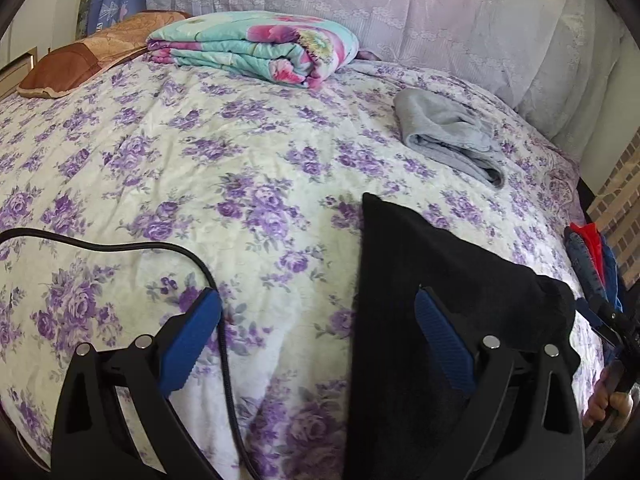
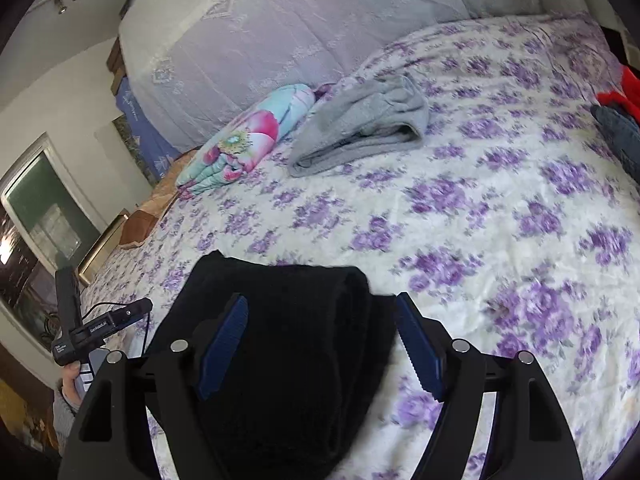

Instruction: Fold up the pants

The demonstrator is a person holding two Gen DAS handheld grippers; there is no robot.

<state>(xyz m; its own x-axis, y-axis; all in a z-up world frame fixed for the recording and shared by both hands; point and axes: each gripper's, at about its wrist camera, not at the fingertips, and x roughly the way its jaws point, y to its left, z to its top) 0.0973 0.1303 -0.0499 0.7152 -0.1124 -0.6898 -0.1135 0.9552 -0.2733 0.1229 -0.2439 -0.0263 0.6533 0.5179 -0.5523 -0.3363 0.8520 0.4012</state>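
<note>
Matt black cloth pants (image 2: 280,360)

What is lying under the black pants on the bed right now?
The black pants lie directly on the purple-flowered bedspread, which shows all around them. Anything under the fabric is covered and cannot be seen.

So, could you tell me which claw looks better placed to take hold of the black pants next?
Probably the right claw: the black pants lie between its open fingers. The left claw is open mostly over bare bedspread.
</note>
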